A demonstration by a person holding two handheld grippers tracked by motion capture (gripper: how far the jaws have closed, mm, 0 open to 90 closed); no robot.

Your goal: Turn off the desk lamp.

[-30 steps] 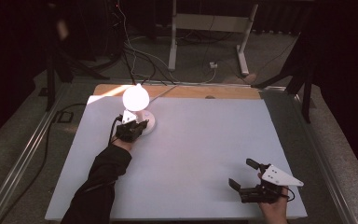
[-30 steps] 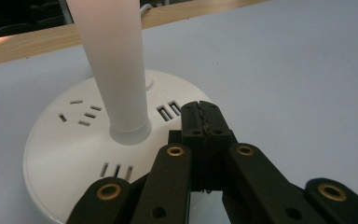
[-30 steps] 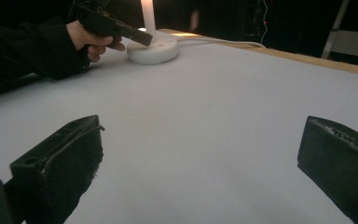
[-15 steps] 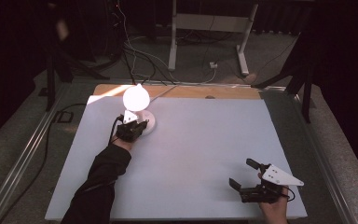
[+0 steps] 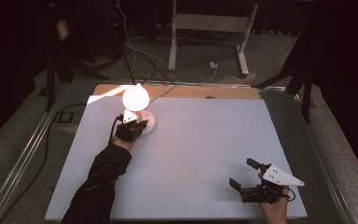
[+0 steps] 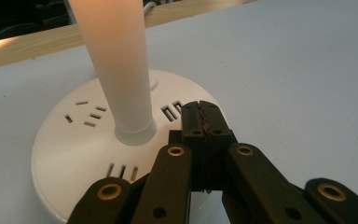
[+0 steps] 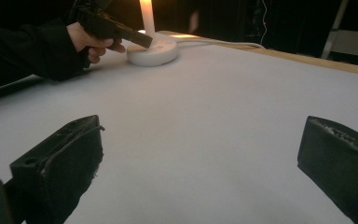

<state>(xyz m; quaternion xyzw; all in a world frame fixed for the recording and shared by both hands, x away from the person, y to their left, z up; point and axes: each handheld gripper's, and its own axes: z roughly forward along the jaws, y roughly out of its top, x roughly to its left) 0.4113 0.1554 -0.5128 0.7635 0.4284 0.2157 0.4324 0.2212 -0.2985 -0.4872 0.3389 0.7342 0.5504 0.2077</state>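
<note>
Lamp (image 5: 136, 100) is lit and sits at approx 11 o'clock on the white counter (image 5: 205, 154), near the far edge w/ the wood strip (image 5: 177, 91). Its round white base (image 6: 93, 140) has little slot openings and a small button by the stem (image 6: 121, 65).

Left claw (image 5: 140, 127) is pinched together w/ nothing between the jaws, tips resting on or just over the base at about 4 o'clock of the stem. Looks to me like it's poking at the base to work the switch. From the right gripper view you can see the left hand (image 7: 91, 42) w/ the claw tip reaching onto the base (image 7: 153, 50).

Right claw (image 5: 247, 175) is way off at 5 o'clock of the counter, jaws wide apart, holding nothing, well apart from the lamp.

What could go wrong imo:
- the tip isn't on the button, which sits further round the stem at roughly 1 o'clock. Press here and prob nothing toggles.
- base is light-looking and nothing braces it. Push sideways instead of straight down and it could slide toward the wood strip, or tip since the globe is top-heavy.
- shut jaws are narrow + hard, could slip off the smooth plastic and knock the stem.
- cord (image 5: 168, 88) runs off the far side at 12 o'clock, a shove could tug it.

Right claw is too far off to steady anything quickly.
</note>
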